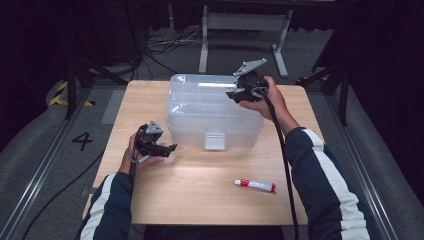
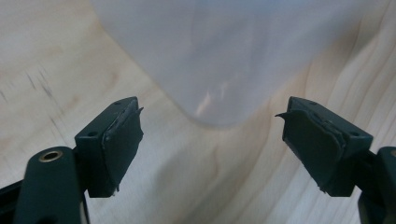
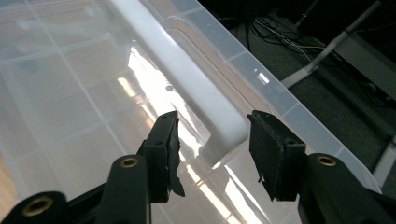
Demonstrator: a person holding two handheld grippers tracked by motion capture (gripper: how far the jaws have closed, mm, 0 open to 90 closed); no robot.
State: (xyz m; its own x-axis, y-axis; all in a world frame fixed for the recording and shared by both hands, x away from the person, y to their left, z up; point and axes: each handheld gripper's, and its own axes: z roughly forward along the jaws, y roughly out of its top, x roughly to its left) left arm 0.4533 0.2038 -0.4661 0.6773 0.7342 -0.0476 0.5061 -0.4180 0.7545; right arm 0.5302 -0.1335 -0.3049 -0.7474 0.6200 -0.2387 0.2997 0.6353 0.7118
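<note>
A light wooden table (image 1: 200,200) stands on grey carpet floor (image 1: 40,145). Far behind it, a grey metal stand (image 1: 245,22) and black cables (image 1: 165,42) lie before dark curtains. A "4" (image 1: 82,141) is marked at left.

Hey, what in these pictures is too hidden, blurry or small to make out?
- Print on the tube: too small in the high view.
- Contents of the clear storage box: glare on its lid, high view and right gripper view.
- Whether the right tool touches the white handle: its end sits between the jaws, contact unclear.
- Box corner: blurred in the left gripper view.
</note>
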